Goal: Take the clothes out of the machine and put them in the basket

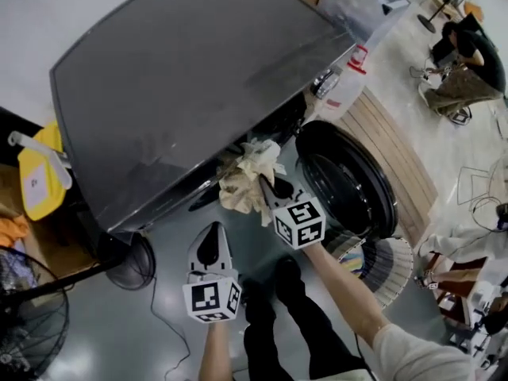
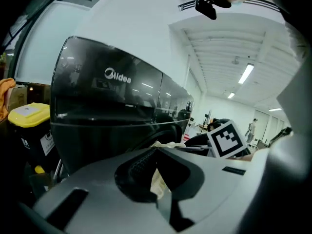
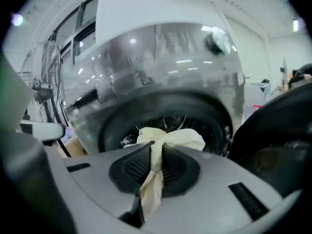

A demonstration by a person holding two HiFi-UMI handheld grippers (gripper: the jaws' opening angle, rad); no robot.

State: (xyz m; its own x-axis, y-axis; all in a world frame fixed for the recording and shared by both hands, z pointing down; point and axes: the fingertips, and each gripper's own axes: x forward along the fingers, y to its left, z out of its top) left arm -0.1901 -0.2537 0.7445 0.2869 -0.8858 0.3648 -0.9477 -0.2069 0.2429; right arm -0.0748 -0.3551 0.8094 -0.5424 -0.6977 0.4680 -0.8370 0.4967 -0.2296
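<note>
Jaws of the right gripper (image 3: 155,147) are pressed together on a cream cloth (image 3: 171,136), pinching it at a narrow waist. Its bunched end points ahead at the drum mouth (image 3: 170,118) of the washing machine (image 1: 198,78), just outside it. Its tail hangs back between the pads, so its long axis follows the jaws. The left gripper (image 2: 157,155) sits lower alongside, jaws apart, gripping nothing. The round door (image 1: 349,182) stands open.

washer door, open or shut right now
Open. The round door stands swung wide in the head view, and the right gripper view looks straight into the drum.
</note>
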